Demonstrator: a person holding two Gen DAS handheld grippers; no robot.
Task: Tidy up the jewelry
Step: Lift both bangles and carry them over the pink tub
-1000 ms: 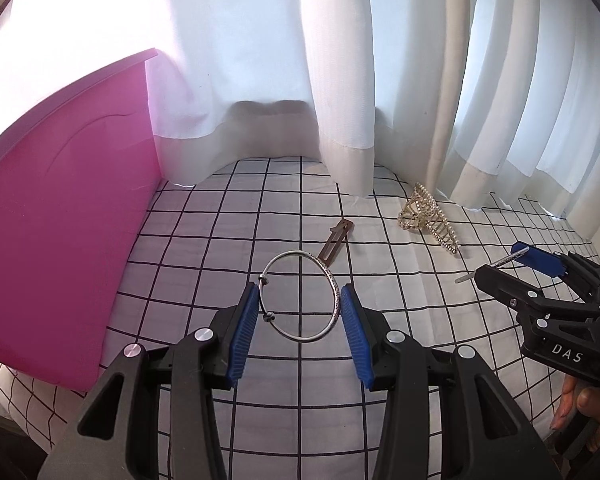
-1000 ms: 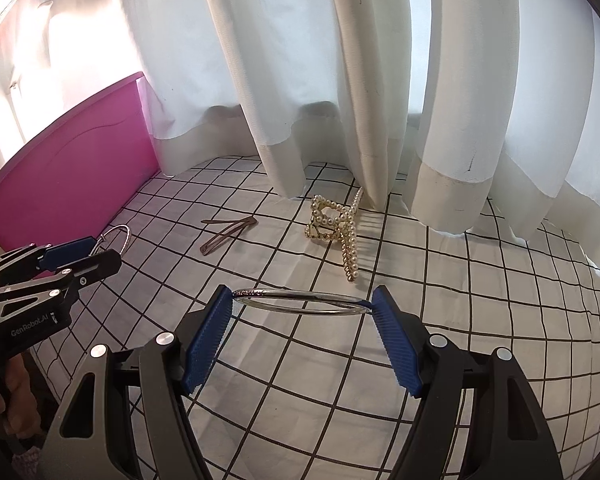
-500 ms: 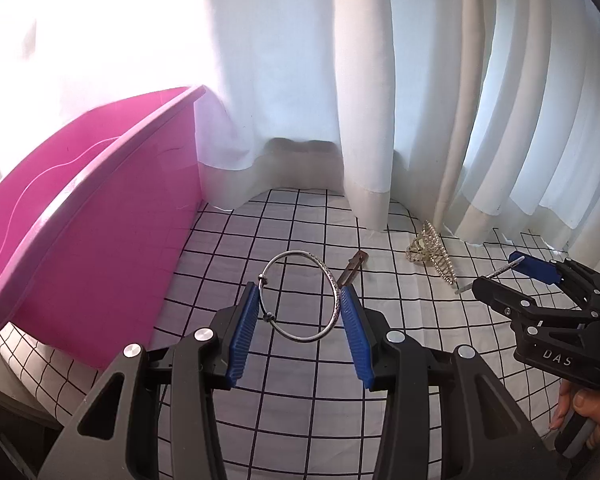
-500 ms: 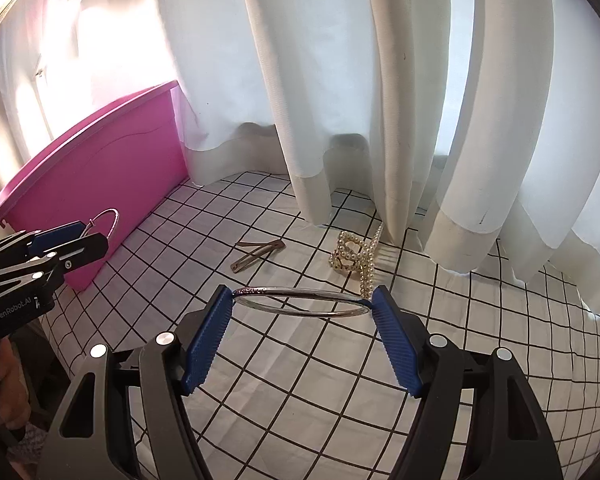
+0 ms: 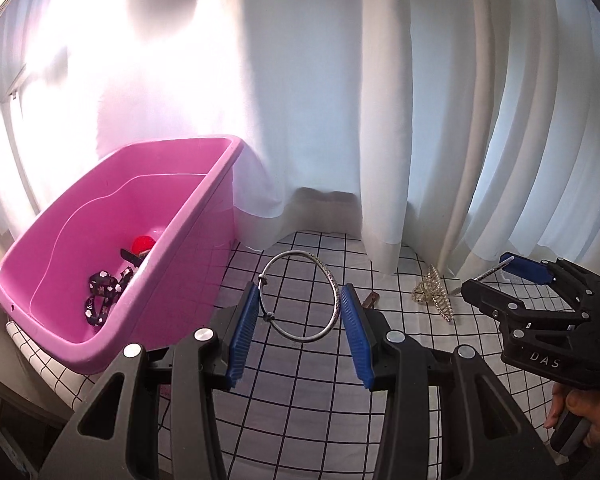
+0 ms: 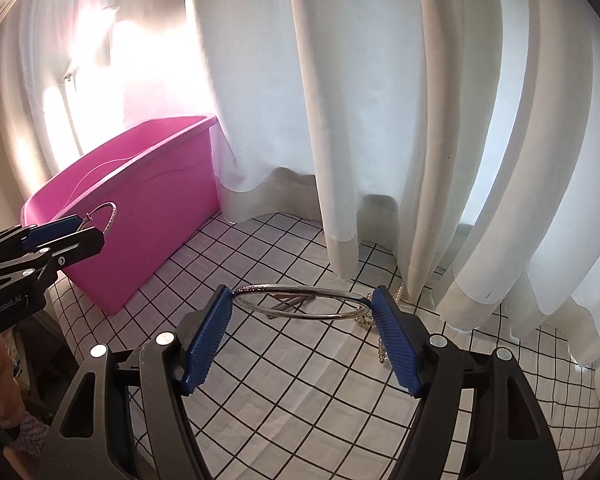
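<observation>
My left gripper is shut on a thin silver bangle, held upright above the checked cloth, just right of the pink bin. My right gripper is shut on a second silver bangle, held flat. The right gripper also shows in the left wrist view, and the left gripper with its bangle shows in the right wrist view beside the bin. A pearl hair claw and brown hair clips lie on the cloth.
The bin holds a black patterned band and a red item. White curtains hang close behind the table. The checked cloth covers the table, whose left edge is below the bin.
Both grippers have risen with their bangles. The left one has swung towards the pink bin, whose inside now shows.
</observation>
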